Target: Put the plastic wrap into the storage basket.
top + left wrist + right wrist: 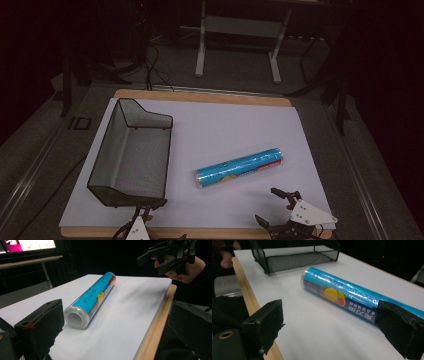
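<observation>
Blue roll (239, 167) lies flat on the white table (250, 130), your reference point. Left of it stands the black mesh tray (131, 152), apart from it. Your left tool (145, 211) sits by the tray's near corner, jaws spread, gripping nothing. Your right tool (276, 206) hovers just short of the roll's near side, jaws wide apart, likewise released.

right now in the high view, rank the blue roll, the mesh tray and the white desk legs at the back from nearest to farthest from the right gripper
1. Blue roll: lying on the white sheet just up and left of the right gripper.
2. Mesh tray: on the sheet's left side, across the table.
3. White desk legs: on the floor beyond the table's far edge.
</observation>
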Demonstrator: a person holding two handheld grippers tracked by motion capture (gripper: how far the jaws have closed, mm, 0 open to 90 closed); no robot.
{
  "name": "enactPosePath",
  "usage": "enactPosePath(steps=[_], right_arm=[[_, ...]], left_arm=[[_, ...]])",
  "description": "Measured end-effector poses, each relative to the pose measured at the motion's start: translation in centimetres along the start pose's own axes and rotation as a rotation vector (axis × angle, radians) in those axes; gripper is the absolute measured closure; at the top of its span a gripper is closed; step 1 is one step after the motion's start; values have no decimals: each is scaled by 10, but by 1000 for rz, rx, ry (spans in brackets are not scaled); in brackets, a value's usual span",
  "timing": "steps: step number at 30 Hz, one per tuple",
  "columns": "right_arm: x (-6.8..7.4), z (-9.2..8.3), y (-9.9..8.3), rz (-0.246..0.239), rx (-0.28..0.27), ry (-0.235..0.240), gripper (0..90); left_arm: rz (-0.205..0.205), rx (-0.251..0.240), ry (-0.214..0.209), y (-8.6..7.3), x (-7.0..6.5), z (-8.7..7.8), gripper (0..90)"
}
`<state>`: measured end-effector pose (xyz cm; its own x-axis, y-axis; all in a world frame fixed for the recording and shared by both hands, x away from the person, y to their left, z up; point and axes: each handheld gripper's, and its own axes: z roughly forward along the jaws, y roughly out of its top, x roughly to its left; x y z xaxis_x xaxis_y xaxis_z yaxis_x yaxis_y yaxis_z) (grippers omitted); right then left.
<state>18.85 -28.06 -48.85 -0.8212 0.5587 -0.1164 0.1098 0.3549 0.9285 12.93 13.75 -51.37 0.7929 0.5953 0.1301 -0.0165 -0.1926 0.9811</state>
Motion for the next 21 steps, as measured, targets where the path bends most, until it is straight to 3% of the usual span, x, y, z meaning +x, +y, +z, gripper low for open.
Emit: enactPosePath(steps=[4,5,6,8,9,15,21], right_arm=[[2,2,1,-22,15,4,84],[3,4,2,-35,29,1,84],[4,9,3,-58,79,21,85],[3,10,2,-60,91,35,85],[3,14,2,-71,130,44,85],[4,16,2,-109,206,65,84],[5,19,5,-150,272,40,84]], left_arm=[[5,-2,-8,1,-2,1,7],[2,-1,-18,1,-3,2,7],[0,-3,-18,1,-3,2,7],[-6,-3,-20,1,-3,2,7],[-9,-3,-21,1,-3,2,7],[-8,0,-37,2,-5,3,7],[-3,-1,-42,2,-6,3,7]])
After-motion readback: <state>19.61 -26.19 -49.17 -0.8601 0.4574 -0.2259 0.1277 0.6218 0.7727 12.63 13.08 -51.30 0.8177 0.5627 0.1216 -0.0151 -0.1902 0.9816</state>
